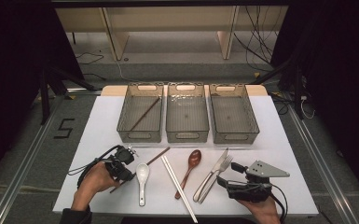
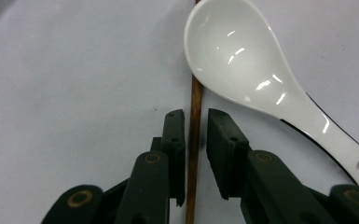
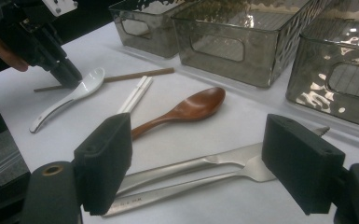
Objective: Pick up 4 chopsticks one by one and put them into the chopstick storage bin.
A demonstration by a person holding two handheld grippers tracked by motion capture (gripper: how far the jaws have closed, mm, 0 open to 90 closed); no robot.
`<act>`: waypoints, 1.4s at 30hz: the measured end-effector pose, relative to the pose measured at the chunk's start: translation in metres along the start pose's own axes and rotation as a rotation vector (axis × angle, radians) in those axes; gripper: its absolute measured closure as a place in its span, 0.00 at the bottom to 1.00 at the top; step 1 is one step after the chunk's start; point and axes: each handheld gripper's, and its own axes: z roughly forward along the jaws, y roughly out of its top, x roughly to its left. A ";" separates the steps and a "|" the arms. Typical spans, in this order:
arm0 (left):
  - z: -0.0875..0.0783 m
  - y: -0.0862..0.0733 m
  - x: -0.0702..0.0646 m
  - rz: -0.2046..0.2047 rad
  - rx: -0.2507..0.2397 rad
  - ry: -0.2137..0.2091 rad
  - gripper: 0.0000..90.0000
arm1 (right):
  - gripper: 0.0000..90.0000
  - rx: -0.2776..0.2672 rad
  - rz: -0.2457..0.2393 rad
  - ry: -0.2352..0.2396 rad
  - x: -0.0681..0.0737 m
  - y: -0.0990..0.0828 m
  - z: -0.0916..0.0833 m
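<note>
A brown chopstick (image 1: 155, 157) lies slanted on the white board, its lower part passing under the white ceramic spoon (image 1: 142, 177). My left gripper (image 2: 196, 116) is down at the board, its jaws narrowly open and straddling this chopstick (image 2: 196, 93), with a thin gap on each side. The spoon's bowl (image 2: 233, 51) lies just beyond the jaws. My right gripper (image 3: 200, 149) is wide open, low over the handles of a steel knife and fork (image 3: 191, 172), holding nothing.
Three grey bins (image 1: 140, 136) (image 1: 187, 135) (image 1: 235, 137) stand in a row at the back; the left one holds another brown chopstick (image 1: 145, 113). A pair of white chopsticks (image 1: 177, 184) and a wooden spoon (image 1: 191, 165) lie mid-board.
</note>
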 end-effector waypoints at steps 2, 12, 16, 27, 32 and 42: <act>0.002 0.000 -0.001 0.003 0.001 0.003 0.87 | 0.28 0.002 0.001 0.000 0.000 0.000 0.000; 0.002 0.000 0.000 0.007 -0.008 0.004 0.94 | 0.28 0.001 -0.003 0.001 0.000 0.000 0.000; 0.002 -0.002 0.001 0.015 -0.024 -0.002 0.94 | 0.28 0.001 -0.002 0.000 0.000 0.000 0.000; -0.005 -0.006 0.010 0.017 -0.063 0.022 0.95 | 0.28 0.003 0.003 0.000 0.000 0.000 0.000; -0.013 -0.008 0.012 0.025 -0.064 0.018 0.95 | 0.28 0.003 0.001 0.000 0.000 0.000 0.000; -0.033 -0.007 0.008 0.030 -0.113 0.018 0.95 | 0.28 0.003 0.005 0.000 0.000 0.000 0.000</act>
